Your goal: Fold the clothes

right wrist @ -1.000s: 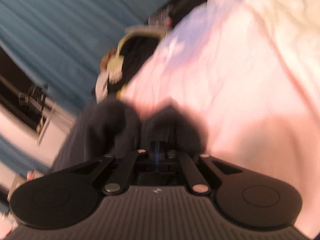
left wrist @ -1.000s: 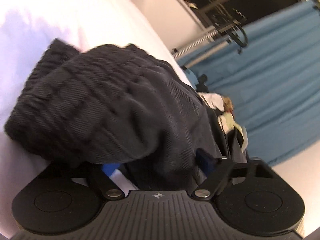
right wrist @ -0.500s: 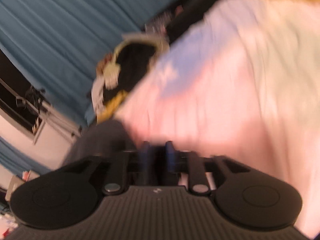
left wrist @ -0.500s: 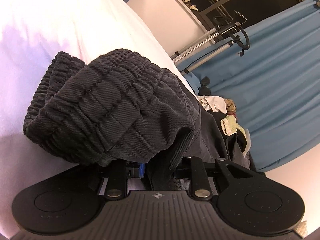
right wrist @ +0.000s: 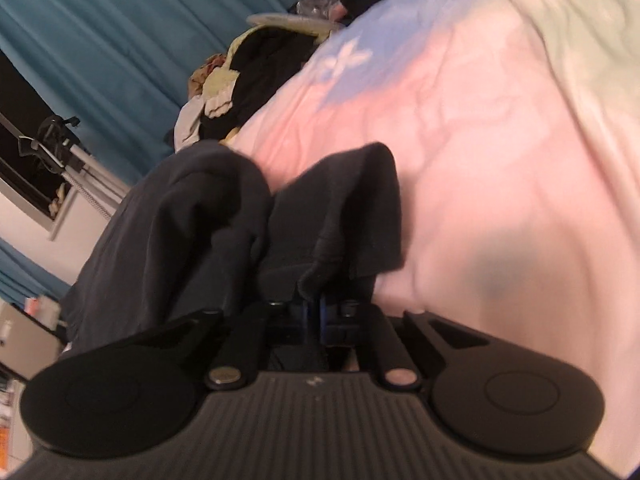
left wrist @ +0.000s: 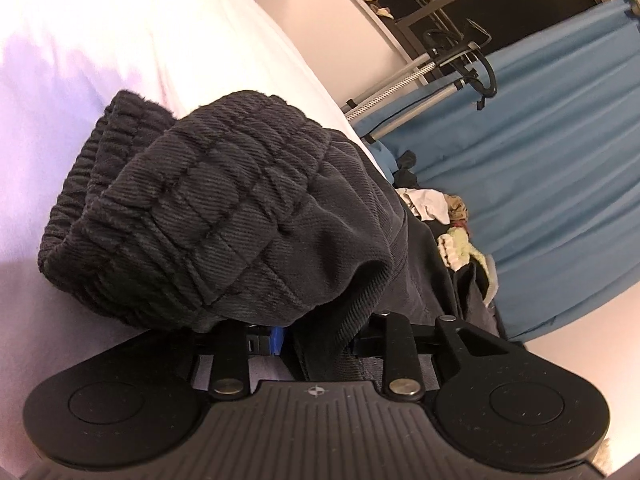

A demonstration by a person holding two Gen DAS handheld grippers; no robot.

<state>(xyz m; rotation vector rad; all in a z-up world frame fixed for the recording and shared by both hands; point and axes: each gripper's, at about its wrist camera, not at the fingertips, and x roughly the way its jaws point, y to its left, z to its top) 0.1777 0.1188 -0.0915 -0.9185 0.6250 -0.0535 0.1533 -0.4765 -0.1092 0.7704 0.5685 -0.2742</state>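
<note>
Pants: dark charcoal pants (left wrist: 224,216), twill weave, with a thick gathered elastic waistband (left wrist: 120,184) bunched in ridges; they lie on the sheet (left wrist: 120,40) and rise straight off both sets of fingers.
Left gripper: the left gripper (left wrist: 308,336) is clamped on a fold of the pants just below the waistband; the cloth spills over and ahead of the fingers, hiding the tips, with a sliver of blue pad showing to the left of the fold.
Right gripper: the right gripper (right wrist: 320,312) is pinched tight on a hemmed edge of the pants (right wrist: 224,216); two humps of fabric stand up ahead of the fingers, one to each side.
Sheet: pale pink-white, wrinkled, stretching ahead and to the right of the right fingers, and ahead-left of the left ones.
Pile: a heap of mixed clothes (right wrist: 236,80), black, cream and tan, lies beyond the pants, far ahead of both grippers.
Curtain: blue curtain (left wrist: 552,152) hangs behind the pile.
</note>
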